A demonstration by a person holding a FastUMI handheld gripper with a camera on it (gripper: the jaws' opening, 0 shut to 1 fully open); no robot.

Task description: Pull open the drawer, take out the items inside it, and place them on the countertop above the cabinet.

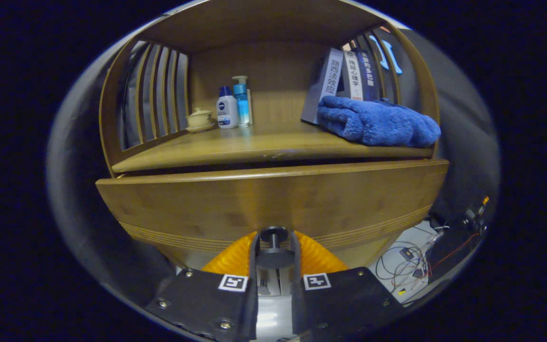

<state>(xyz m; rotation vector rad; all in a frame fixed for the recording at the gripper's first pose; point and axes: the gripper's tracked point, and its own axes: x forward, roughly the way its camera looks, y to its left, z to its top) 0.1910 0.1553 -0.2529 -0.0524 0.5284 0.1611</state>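
A wooden cabinet has a drawer front [273,199] just ahead of me, standing slightly proud of the cabinet body. Its dark round knob [274,235] sits between my two orange fingers. My gripper [274,249] is shut on that knob, one finger pressing each side. Above the drawer lies the wooden countertop [235,145]. The drawer's inside is hidden behind its front.
On the countertop, a blue fluffy towel [378,123] lies at the right in front of leaning books [349,78]. Two bottles [233,107] and a small lidded cup [200,118] stand at the back left. Loose wires [411,263] lie on the floor at lower right.
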